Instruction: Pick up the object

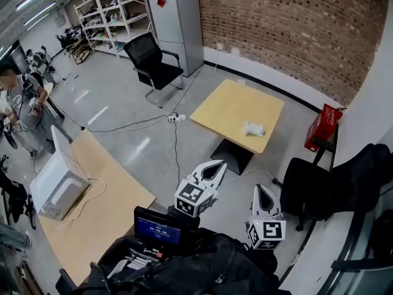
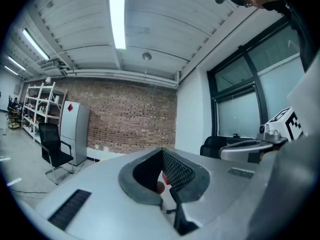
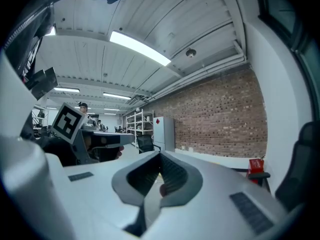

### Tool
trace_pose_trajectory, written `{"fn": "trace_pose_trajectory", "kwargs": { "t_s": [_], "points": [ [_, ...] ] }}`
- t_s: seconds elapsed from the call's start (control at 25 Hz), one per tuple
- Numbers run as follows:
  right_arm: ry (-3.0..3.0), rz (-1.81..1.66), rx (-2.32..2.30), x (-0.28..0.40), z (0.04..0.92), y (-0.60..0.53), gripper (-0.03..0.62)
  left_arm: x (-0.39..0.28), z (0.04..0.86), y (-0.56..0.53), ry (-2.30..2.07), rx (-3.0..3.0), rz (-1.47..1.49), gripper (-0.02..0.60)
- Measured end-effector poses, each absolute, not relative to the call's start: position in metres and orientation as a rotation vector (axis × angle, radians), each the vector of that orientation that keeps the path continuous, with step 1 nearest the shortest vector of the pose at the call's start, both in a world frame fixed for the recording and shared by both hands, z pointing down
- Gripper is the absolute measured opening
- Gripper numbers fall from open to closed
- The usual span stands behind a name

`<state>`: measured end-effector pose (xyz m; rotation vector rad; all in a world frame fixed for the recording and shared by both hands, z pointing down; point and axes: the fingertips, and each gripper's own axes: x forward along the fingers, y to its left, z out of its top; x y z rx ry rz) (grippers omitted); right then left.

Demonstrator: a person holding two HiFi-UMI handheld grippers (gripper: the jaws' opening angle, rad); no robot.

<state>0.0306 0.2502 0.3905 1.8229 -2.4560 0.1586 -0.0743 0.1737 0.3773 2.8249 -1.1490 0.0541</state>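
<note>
A small white object (image 1: pixel 253 128) lies near the front right edge of a square wooden table (image 1: pixel 228 106) in the middle of the room. Both grippers hang in the air well short of that table, pointing toward it. My left gripper (image 1: pixel 220 163) has its jaws together with nothing between them; its own view shows the left gripper (image 2: pixel 162 176) aimed at the brick wall. My right gripper (image 1: pixel 261 188) is also shut and empty, to the right of the left one. The right gripper (image 3: pixel 160 176) faces the same wall in its own view.
A black office chair (image 1: pixel 153 63) and a grey cabinet (image 1: pixel 177 23) stand beyond the table. Cables and a power strip (image 1: pixel 175 118) lie on the floor. A microwave (image 1: pixel 58 186) sits on a long desk (image 1: pixel 104 208) at left. A red box (image 1: pixel 323 126), another black chair (image 1: pixel 307 189), and a person (image 1: pixel 21 103) are around.
</note>
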Motion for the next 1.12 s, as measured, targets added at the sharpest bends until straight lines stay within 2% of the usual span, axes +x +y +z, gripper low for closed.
{"fn": "trace_pose_trajectory", "kwargs": {
  "t_s": [0.32,1.12],
  "points": [
    [-2.453,0.215,1.815,0.052,0.406,0.254,0.005,-0.048,0.388,0.181,-1.137,2.822,0.084,-0.003],
    [-2.443,0.309,1.752,0.055,0.442,0.252,0.005,-0.029,0.425,0.174,-1.097,2.77,0.152,-0.003]
  ]
}}
